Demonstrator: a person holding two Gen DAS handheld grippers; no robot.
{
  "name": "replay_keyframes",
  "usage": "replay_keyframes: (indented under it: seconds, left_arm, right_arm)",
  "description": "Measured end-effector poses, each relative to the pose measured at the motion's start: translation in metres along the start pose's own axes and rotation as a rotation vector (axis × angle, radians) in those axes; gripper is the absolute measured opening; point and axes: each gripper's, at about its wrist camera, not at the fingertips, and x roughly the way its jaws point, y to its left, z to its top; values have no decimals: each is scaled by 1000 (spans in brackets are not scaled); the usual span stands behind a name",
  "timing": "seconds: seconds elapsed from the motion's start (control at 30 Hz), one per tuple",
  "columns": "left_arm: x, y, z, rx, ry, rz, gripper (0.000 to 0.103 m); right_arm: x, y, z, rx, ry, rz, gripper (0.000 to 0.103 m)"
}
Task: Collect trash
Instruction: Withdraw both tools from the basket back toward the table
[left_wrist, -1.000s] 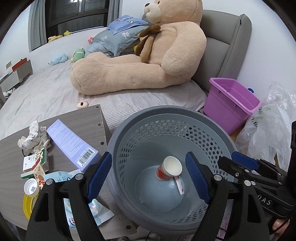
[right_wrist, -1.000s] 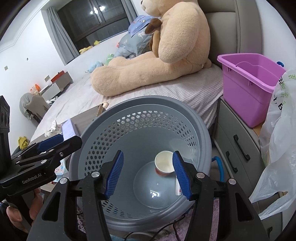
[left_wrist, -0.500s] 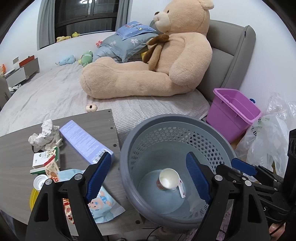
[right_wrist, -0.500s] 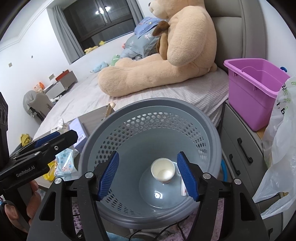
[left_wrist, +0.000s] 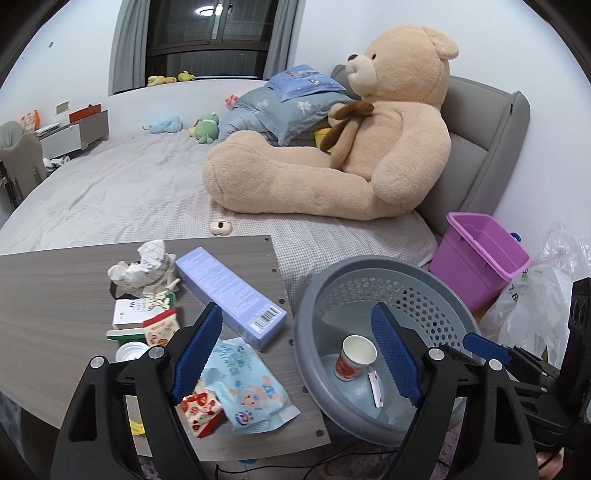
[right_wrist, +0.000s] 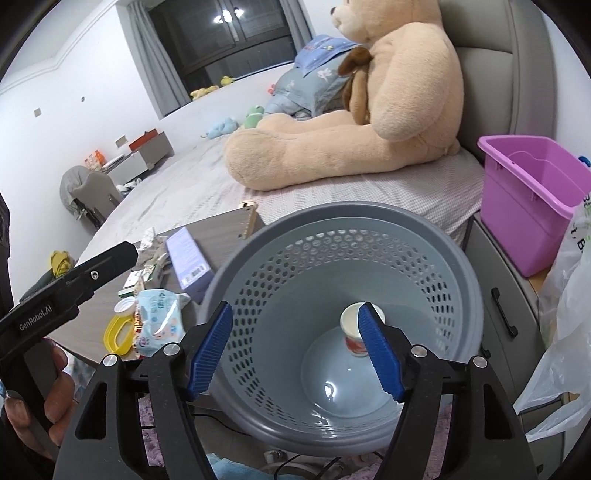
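Your right gripper (right_wrist: 295, 350) hangs over the grey bin (right_wrist: 424, 236) beside the table (left_wrist: 55, 295); its jaws have just been opening and now stand spread with nothing between them. The paper cup (left_wrist: 355, 357) lies at the bottom of the bin, next to a small paper strip (left_wrist: 375, 384). Your left gripper (left_wrist: 295, 354) is spread wide and empty, straddling the table edge and the bin rim. Remaining trash on the table: crumpled paper (left_wrist: 142, 267), purple box (left_wrist: 231, 297), blue wipes pack (left_wrist: 251, 391), small cartons (left_wrist: 142, 319).

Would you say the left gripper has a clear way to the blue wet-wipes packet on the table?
Probably yes: the left gripper is open and empty, and the wet-wipes packet lies uncovered on the table just below it.
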Motion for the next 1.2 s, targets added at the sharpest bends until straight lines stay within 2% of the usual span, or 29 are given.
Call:
replay_keyframes:
  seconds: [0.17,0.4,0.63,0.97,1.2]
  left_arm:
    - [-15,14,-1,-28,-48,25,79]
    - [-25,40,-4,-72,-54,63,79]
    - [-38,72,-13,-108,-69,143,79]
    - [-43,132,-43,-179,-4,283,79]
    - [-44,160,-59,-223,37,333,79]
  right_arm:
    - [0,15,1,-25,1,20,69]
    - [1,34,-2,-46,-1,51,71]
    - [8,59,-8,-96,23,84,71]
    - [31,97,-13,-163,75,160,71]
    - [60,123,-14,-207,140,196,71]
